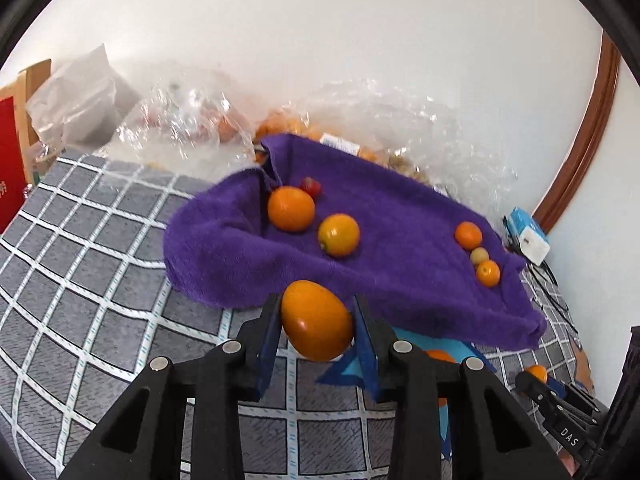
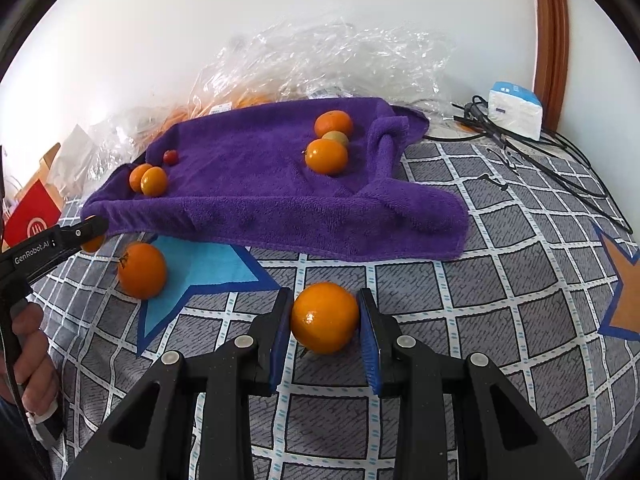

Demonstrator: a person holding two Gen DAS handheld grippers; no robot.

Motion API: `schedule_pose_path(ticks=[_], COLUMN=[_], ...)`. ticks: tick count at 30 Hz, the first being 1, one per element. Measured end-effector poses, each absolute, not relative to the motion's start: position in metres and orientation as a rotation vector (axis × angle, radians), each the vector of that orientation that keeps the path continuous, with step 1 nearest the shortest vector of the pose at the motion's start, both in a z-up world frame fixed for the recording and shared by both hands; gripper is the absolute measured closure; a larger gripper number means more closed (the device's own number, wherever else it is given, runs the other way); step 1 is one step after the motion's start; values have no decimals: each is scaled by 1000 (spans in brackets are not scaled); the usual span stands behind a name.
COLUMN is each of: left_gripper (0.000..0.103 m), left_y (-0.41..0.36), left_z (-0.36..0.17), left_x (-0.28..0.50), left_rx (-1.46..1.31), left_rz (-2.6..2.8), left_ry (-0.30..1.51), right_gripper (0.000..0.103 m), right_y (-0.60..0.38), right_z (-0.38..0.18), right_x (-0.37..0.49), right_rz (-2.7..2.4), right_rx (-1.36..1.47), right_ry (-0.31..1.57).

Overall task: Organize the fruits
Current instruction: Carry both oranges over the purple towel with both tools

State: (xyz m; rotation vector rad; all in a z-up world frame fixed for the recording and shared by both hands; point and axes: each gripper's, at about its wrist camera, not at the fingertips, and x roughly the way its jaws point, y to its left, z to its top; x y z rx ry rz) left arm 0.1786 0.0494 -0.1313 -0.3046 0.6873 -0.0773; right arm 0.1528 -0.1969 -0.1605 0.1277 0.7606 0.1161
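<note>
My left gripper [image 1: 316, 301] is shut on an oval orange [image 1: 316, 322], held just above the checked bedsheet in front of the purple towel [image 1: 400, 280]. My right gripper [image 2: 325, 294] is shut on a round orange [image 2: 325, 318] low over the sheet, short of the towel [image 2: 260, 200]. On the towel's left lie two oranges [image 2: 154, 181] and a small red fruit [image 2: 171, 157]. On its right lie two oranges [image 2: 326, 156] with a pale small fruit [image 2: 338, 136] between them. One loose orange [image 2: 142, 270] rests on a blue star print beside the left gripper [image 2: 90, 232].
Crumpled clear plastic bags [image 2: 320, 60] holding more fruit line the wall behind the towel. A red box [image 1: 10, 176] stands at the far left. A white and blue packet [image 2: 516, 110] and black cables [image 2: 560, 168] lie at the far right by a wooden frame.
</note>
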Motion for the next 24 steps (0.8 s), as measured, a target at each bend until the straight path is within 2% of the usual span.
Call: schedule_pose_path(ticks=[9, 24], left_gripper=[70, 70], left_y=[55, 60], left_z=[-122, -114], left_x=[173, 165], left_rx=[-314, -337], left_rz=[-69, -52], left_ry=[622, 575], right_gripper=[71, 71], right_y=[-196, -220], right_z=[-151, -139], right_x=[138, 144], right_rz=[138, 132], right_rx=[116, 233], right_ry=[676, 666])
